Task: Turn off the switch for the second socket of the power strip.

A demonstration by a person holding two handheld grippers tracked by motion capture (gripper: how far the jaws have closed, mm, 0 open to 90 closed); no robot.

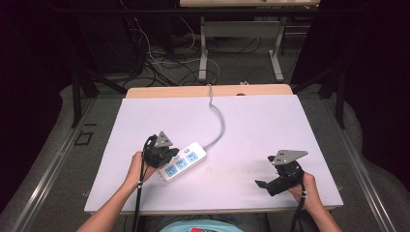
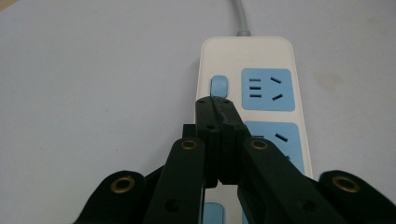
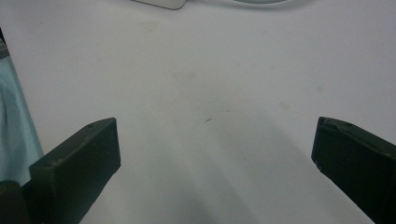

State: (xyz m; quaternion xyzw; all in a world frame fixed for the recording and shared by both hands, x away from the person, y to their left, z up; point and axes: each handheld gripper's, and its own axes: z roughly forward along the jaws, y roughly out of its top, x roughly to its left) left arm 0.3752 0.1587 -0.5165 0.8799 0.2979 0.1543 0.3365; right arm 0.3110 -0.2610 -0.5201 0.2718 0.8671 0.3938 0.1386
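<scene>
A white power strip [image 1: 186,159] with light blue sockets lies slanted on the white table, and its grey cable [image 1: 218,121] runs to the table's far edge. My left gripper [image 1: 167,155] is over the strip's near end. In the left gripper view that gripper [image 2: 215,100] is shut, jaws pressed together, its tips just below the blue rocker switch [image 2: 219,86] on the power strip [image 2: 247,51]. My right gripper [image 1: 261,184] lies low at the front right, apart from the strip. In the right gripper view it [image 3: 212,149] stands wide open over bare table, nothing between the jaws.
The white table top [image 1: 261,125] has free room on its right half and far side. A wooden strip [image 1: 193,91] edges the back. Beyond stand desk legs [image 1: 203,58] and loose cables on the floor. A corner of the power strip [image 3: 163,3] peeks in the right gripper view.
</scene>
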